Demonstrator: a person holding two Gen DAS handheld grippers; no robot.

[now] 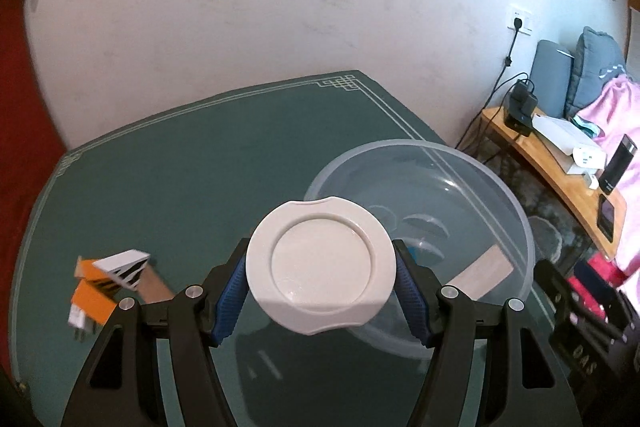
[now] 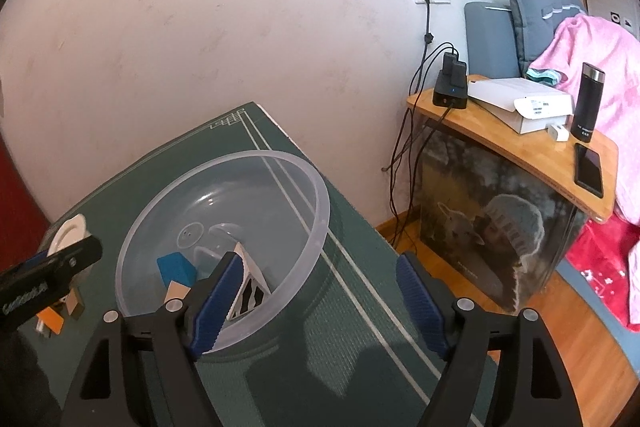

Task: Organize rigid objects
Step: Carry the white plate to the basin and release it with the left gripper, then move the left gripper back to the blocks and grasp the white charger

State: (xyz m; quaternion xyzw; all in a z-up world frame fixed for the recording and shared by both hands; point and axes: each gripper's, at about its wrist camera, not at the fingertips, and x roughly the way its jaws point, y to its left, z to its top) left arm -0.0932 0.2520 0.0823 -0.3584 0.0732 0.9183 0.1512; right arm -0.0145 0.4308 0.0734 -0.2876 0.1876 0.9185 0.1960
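A: Saucer [image 1: 320, 267] pinched by its rim in left gripper [image 1: 322, 291], above worktop [image 1: 200, 167] beside clear bowl [image 1: 516, 211].
B: Right gripper [image 2: 320, 301] wide, empty. Risk: thin-edge hold slips, saucer drops outside bowl.

We list the white dish [image 1: 320, 267] as hiding the near left rim of the clear bowl [image 1: 480, 179] in the left wrist view. The orange boxes [image 1: 96, 301] at lower left are motion-blurred; we cannot read their print. In the right wrist view, the left gripper [image 2: 52, 275] covers most of the dish, and the blue block [image 2: 176, 267] is partly hidden behind the right gripper's finger [image 2: 218, 301].
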